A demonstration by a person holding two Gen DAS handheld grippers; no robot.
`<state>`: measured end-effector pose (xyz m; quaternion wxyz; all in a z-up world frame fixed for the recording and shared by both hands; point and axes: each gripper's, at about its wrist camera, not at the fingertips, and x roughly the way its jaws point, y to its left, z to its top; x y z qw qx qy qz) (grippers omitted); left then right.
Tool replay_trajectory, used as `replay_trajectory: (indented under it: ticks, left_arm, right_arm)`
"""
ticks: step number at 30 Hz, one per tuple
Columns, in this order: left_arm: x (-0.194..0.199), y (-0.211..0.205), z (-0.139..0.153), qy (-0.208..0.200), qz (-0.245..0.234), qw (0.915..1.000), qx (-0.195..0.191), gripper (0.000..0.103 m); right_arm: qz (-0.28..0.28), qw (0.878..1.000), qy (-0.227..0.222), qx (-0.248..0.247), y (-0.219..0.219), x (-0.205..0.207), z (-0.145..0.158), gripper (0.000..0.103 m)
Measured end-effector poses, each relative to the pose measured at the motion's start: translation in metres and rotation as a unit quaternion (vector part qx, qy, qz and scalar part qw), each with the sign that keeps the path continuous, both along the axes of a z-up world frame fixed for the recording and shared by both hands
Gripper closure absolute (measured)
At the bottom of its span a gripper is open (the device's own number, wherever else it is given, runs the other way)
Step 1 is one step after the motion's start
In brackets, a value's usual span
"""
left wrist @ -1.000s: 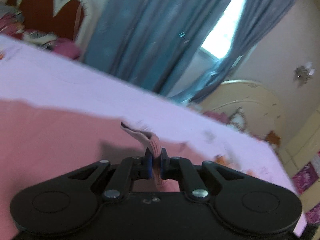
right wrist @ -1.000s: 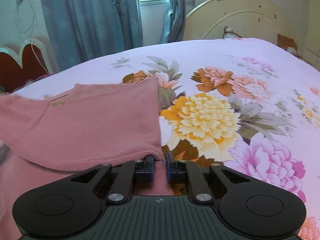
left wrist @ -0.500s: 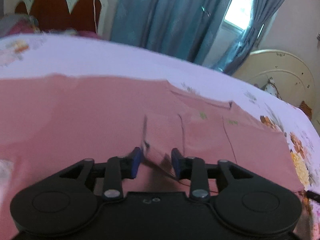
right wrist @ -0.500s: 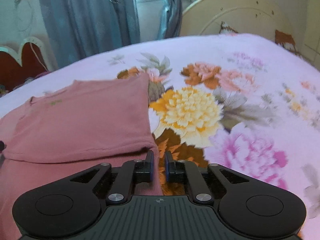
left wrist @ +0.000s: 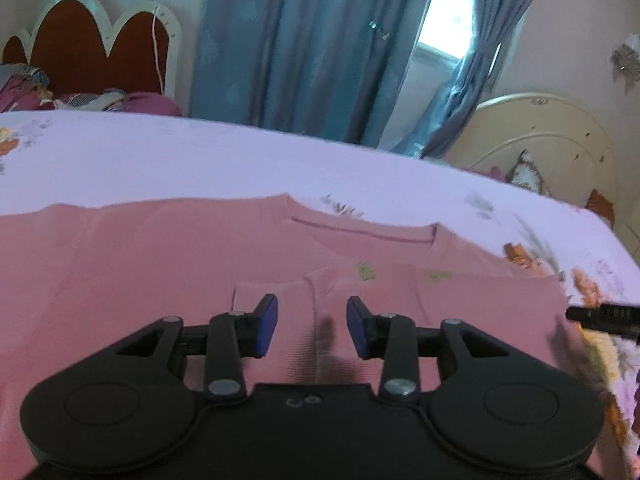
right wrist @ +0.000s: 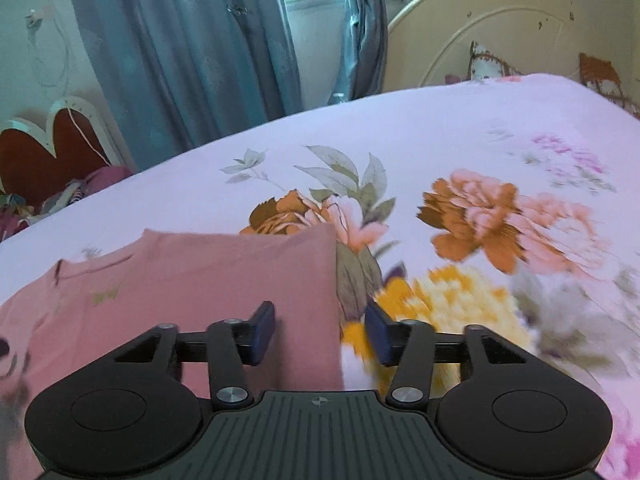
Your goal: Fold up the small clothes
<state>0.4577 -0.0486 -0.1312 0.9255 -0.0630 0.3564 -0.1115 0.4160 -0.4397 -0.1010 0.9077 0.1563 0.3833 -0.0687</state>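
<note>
Far left, behind the bed: a scalloped red headboard (left wrist: pixel 80 52) with white trim and a heap of bedding at its foot. Blue curtains (left wrist: pixel 300 48) hang beside it.

Foreground, left: the left gripper (left wrist: pixel 312 326) is held low over the pink shirt (left wrist: pixel 160 280), its blue-padded jaws spread apart with nothing between them. The shirt lies flat on the floral bedsheet (left wrist: pixel 240 160), neckline away from the gripper. One side panel is folded inward over the chest, and its cuff edge rests just ahead of the left finger.

Foreground, right: the right gripper (right wrist: pixel 320 334) hovers at the shirt's folded right-hand edge (right wrist: pixel 334 280), jaws likewise parted and empty. Its left finger is over pink cloth; its right finger is over the printed yellow flower (right wrist: pixel 440 304). The tip of this gripper enters the left wrist view at the shirt's far right side.

Far right: a cream arched headboard (right wrist: pixel 500 28).
</note>
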Motion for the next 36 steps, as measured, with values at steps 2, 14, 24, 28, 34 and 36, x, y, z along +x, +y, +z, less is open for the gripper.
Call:
replay_trajectory:
  ticks: [2, 14, 24, 28, 34, 36]
  left_arm:
    - [0.003, 0.004, -0.009, 0.013, 0.008, 0.9999, 0.005, 0.066]
    - [0.011, 0.006, -0.019, 0.029, 0.025, 0.9984, 0.041, 0.064]
    - [0.010, 0.005, -0.014, 0.037, 0.040, 0.9963, 0.066, 0.053]
    - [0.005, 0.008, -0.012, 0.040, 0.038, 0.9958, 0.073, 0.052]
    - [-0.013, 0.012, -0.007, 0.039, 0.036, 0.9950, 0.085, 0.051]
    - [-0.019, 0.014, -0.010, 0.041, 0.038, 0.9941, 0.093, 0.050]
  right_arm:
    - [-0.002, 1.000, 0.006, 0.008, -0.003, 0.015, -0.006, 0.064]
    - [0.005, 0.995, 0.001, -0.096, 0.007, 0.036, -0.013, 0.099]
    - [0.030, 0.994, -0.031, -0.097, 0.017, 0.011, 0.016, 0.099]
    - [0.079, 0.992, -0.038, -0.089, 0.050, -0.005, 0.022, 0.099]
    - [0.143, 0.987, -0.030, -0.068, 0.102, -0.022, 0.013, 0.098]
    - [0.157, 0.985, -0.027, -0.067, 0.115, -0.027, 0.009, 0.098]
